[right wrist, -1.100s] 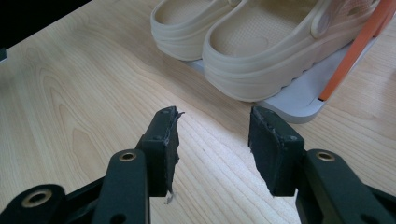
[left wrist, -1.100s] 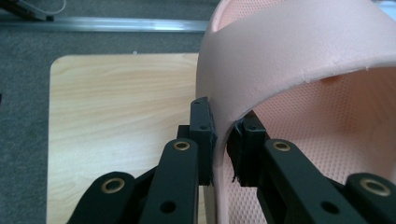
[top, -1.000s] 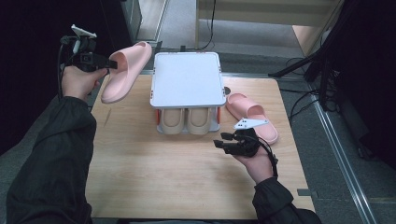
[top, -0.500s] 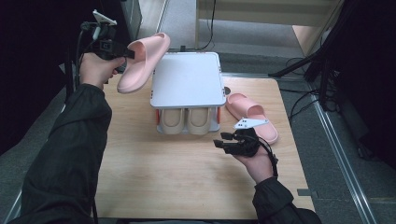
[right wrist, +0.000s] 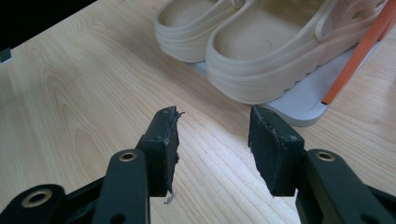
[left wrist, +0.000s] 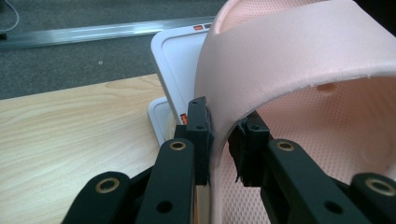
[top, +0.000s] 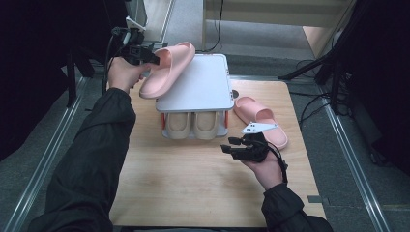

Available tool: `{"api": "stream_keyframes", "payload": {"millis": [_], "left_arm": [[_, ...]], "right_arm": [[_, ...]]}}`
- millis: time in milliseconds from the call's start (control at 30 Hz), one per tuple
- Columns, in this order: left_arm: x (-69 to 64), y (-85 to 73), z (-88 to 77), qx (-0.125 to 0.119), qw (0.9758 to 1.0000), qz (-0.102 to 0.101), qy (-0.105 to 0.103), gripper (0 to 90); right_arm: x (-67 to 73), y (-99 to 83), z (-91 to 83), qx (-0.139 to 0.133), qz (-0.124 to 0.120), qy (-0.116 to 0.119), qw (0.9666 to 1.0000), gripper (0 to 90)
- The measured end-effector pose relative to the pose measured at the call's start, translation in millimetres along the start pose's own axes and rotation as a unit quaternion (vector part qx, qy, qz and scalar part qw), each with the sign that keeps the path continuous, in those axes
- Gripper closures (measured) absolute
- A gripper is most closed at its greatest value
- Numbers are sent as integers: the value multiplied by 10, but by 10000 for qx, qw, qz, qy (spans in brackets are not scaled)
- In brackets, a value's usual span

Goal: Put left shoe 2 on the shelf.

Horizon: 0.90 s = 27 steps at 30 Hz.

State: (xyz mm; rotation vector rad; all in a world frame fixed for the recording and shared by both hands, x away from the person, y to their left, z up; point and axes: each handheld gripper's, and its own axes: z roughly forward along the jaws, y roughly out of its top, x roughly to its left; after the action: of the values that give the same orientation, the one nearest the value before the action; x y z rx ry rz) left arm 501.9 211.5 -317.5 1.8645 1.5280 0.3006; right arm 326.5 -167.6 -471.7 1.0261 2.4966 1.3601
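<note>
left gripper (top: 145,53) holds the pink slipper (top: 169,70) by its strap, one jaw outside the band, one inside; in the left gripper view the outer pad sits on the strap (left wrist: 280,60), the inner pad shows a thin gap beside it, and the jaws have just been opening a little, so the grip looks loose; slipper is tilted, toe end up over the far-left corner of the white rack (top: 196,87), heel end hanging past the rack's left edge; can't tell if the sole touches the rack's top shelf; right gripper (top: 237,147) is on the near-right side of the rack, low over the wooden table (top: 193,183), jaws apart with nothing between them, pointing at the rack's lower shelf; a pair of beige clogs (right wrist: 261,51) stands on that lower shelf, toes toward the near edge; second pink slipper (top: 261,121) lies flat on the table just right of the rack, close behind the right gripper
</note>
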Motion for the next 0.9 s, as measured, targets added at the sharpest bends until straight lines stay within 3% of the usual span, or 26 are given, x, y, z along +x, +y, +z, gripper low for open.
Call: {"api": "stream_keyframes", "payload": {"millis": [267,900], "left_arm": [[-102,1,123,90,9999,58,70,690],[-189,-85,108,221,9991,270,-246,619]], "right_arm": [[1,2,7,-8,-35,-7,10000,535],[11,6,29,46,-46,-9,10000,535]]}}
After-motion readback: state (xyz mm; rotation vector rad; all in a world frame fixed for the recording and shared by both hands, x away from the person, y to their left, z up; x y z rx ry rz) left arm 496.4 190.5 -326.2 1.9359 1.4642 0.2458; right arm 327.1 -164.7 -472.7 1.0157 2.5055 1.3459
